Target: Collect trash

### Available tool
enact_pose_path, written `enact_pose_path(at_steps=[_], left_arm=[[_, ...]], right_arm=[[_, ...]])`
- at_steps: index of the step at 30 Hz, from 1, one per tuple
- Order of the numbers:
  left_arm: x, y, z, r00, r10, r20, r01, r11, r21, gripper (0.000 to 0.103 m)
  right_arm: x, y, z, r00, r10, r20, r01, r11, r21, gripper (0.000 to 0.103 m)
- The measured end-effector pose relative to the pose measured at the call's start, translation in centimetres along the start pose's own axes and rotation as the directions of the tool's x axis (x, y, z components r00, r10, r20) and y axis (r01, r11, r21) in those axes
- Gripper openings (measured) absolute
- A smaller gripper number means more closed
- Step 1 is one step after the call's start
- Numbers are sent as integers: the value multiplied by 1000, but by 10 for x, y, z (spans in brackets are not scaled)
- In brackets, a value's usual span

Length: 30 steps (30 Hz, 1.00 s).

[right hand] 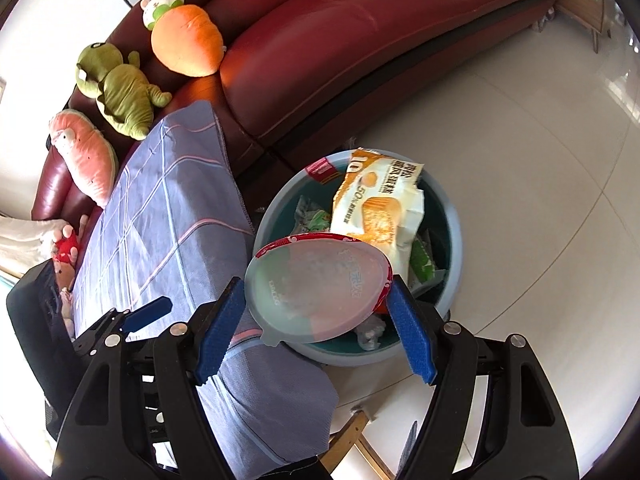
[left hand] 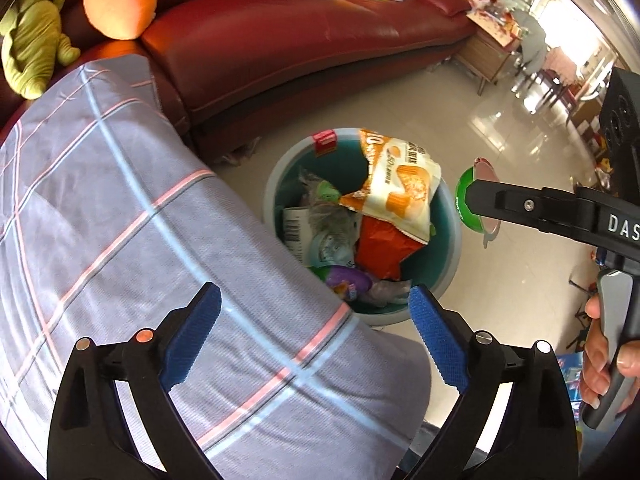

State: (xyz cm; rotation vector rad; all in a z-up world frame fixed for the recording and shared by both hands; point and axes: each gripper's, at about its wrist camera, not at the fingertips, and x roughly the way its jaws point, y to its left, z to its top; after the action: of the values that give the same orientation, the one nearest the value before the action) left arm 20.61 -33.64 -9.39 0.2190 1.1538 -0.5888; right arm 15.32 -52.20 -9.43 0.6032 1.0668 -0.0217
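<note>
A pale blue bin [left hand: 272,184] stands on the floor, stuffed with wrappers; a white and orange snack bag [left hand: 400,184] sticks out on top. My left gripper [left hand: 316,332] hangs open over the bin's near edge and a plaid cloth, with nothing between its pads. My right gripper [right hand: 316,292] is shut on a round tub [right hand: 316,288] with a translucent lid and a red rim, held above the bin [right hand: 272,204] beside the snack bag [right hand: 380,208]. In the left wrist view the tub [left hand: 464,200] shows a green side, right of the bin.
A plaid cloth [left hand: 120,200] drapes over something left of the bin. Behind it a dark red sofa [left hand: 300,40] carries plush toys [right hand: 188,40] and papers. Pale floor tiles [right hand: 520,200] spread to the right. A hand [left hand: 600,360] holds the right gripper's handle.
</note>
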Motion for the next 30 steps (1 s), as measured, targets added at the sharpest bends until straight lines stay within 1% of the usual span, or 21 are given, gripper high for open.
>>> enact_pose_path(at_steps=[9,10,11,14,19,22,25,30], left_arm=[[-7,14,-9,1000,19,7,-18,1000,-24,95],[-8,15,-10,1000,24,7,-24,999,-32,95],[-8,16,-11,1000,27,7,-27,999,-39,95],[-11,21,-17,1000,26,7,-26,997,-73,95],[-14,24,-25,999,41,-7,-41,994,-98,96],[-20,25,-33,998,65,-4,-65,992,-109,96],[-27,25,-40,996,87,-3,-87,989,-117,97],[-42,29,-52,994,113,13,-110,985,-132,98]], right_arm=[[12,19,-3,999,-19,-25,18,999,-36,70],[12,20,-4,999,-21,-27,20,999,-36,76],[12,21,-4,999,-27,-26,26,999,-35,78],[11,24,-7,999,-47,-20,46,998,-50,82],[2,28,-17,995,-97,6,97,991,-92,85],[-8,31,-26,987,-157,33,160,979,-129,86],[-16,32,-36,981,-188,43,193,970,-152,89],[-28,40,-53,971,-232,64,240,949,-204,89]])
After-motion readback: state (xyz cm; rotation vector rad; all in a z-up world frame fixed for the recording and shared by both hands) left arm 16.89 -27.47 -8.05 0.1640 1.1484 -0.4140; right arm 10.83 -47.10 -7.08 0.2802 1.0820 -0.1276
